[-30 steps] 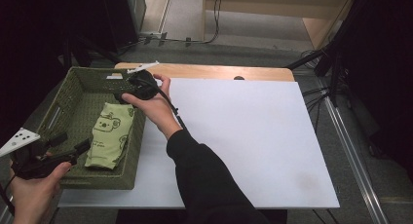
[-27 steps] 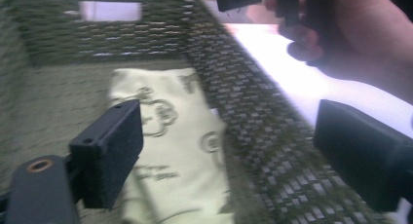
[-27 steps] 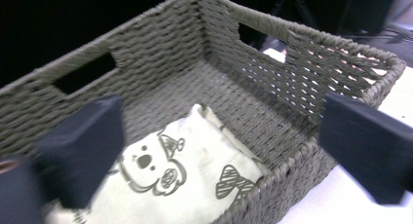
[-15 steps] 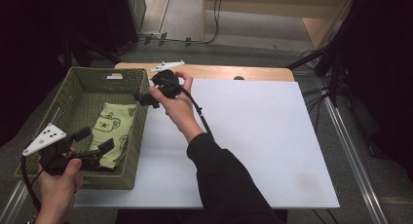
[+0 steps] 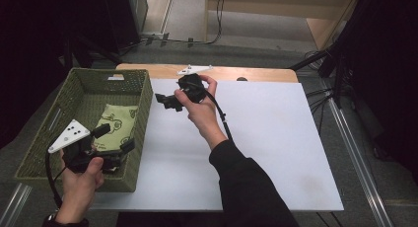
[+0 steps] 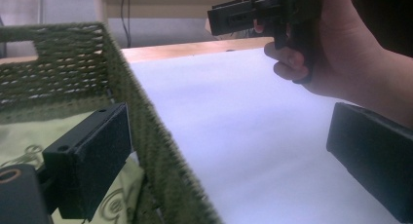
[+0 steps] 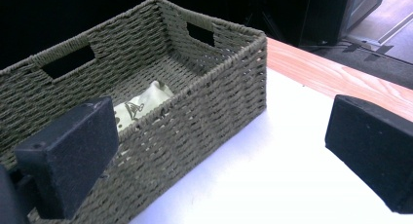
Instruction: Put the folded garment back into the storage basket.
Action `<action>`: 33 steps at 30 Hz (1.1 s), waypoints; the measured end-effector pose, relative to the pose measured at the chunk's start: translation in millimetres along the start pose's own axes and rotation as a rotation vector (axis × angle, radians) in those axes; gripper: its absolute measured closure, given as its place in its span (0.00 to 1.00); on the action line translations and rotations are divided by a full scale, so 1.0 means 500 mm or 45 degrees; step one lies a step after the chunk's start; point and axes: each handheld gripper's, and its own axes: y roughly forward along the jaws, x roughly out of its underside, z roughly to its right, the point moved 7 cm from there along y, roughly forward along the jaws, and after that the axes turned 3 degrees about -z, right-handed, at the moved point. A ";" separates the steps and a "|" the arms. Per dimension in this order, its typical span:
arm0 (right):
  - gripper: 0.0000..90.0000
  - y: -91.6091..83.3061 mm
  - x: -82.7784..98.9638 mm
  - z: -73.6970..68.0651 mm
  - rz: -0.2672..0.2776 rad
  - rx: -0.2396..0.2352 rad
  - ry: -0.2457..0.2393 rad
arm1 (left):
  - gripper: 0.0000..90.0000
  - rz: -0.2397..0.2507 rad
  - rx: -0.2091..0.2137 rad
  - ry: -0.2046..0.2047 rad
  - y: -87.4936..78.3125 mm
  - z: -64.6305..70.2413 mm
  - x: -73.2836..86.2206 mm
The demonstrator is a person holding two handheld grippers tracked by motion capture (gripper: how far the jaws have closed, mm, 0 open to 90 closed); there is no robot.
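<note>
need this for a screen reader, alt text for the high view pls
A green patterned cloth lies in a woven green basket at the left of a white table. The left gripper is open over the basket's near corner; the right gripper is open above the table beside it, holding nothing.

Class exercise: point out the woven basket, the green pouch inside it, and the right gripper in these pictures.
woven basket (image 5: 143,101): high view, on the right wall of the basket.
green pouch (image 5: 117,124): high view, on the middle of its printed face.
right gripper (image 5: 161,99): high view, between its open jaw tips.
</note>
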 end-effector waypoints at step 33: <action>0.00 -0.232 0.115 0.143 0.075 0.143 0.114 | 0.00 0.000 0.167 0.097 0.145 0.161 -0.050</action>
